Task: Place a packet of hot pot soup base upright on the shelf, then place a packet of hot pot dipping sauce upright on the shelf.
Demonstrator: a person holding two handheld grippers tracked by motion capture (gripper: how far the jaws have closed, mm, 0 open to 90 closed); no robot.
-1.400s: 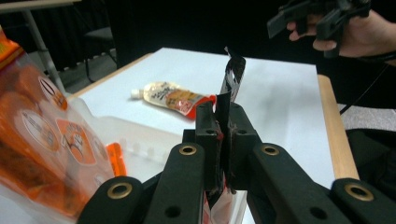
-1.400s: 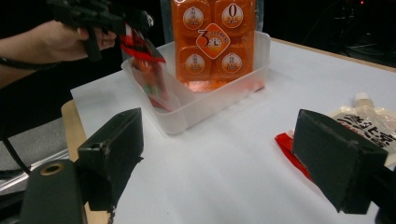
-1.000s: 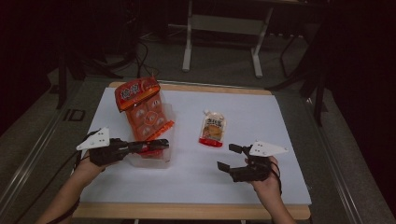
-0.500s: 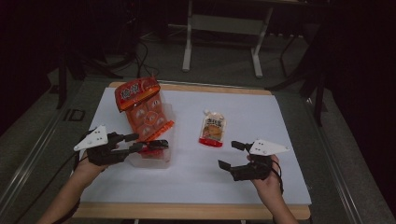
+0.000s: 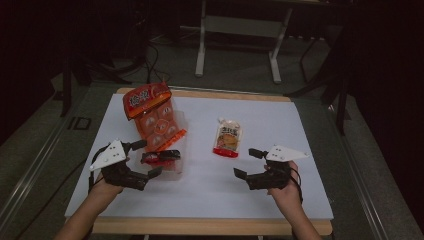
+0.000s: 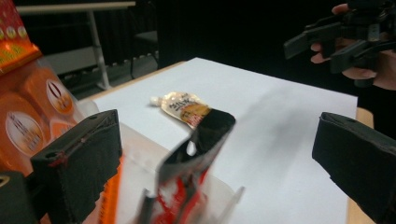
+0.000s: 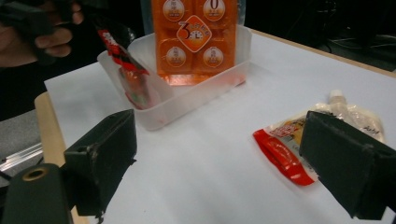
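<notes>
In the high view, the left gripper (image 5: 144, 159) is sitting at the lower left of the frame with its jaws spread wide; they have just been opening, and nothing is pinched between them. Just beyond its tips, a dark red sachet (image 5: 160, 157) is lying in the near end of a clear plastic tub (image 5: 176, 167). A large orange snack pack (image 5: 152, 117) is leaning out of the tub's far end toward the upper left. At centre, a pale spouted pouch (image 5: 229, 139) is lying flat on the white tabletop (image 5: 280, 130). The right gripper (image 5: 249, 162) is hovering at lower right, jaws apart and empty.

The left gripper view is showing what the high view cannot: the sachet (image 6: 187, 172) is standing tilted in the tub, blurred, its dark top rising between the two black jaws without touching either pad. The orange pack (image 6: 28, 107) is filling the left edge, the pouch (image 6: 184, 107) is lying at centre, and the right gripper (image 6: 336, 39) is showing at upper right in a hand.

The right gripper view is giving the tub's (image 7: 201, 93) translucent wall from the side, with the sachet (image 7: 128, 74) leaning against its left end and the orange pack (image 7: 194, 37) upright behind. The pouch (image 7: 303, 140) is lying at right, near the right-hand jaw and partly hidden behind it.
</notes>
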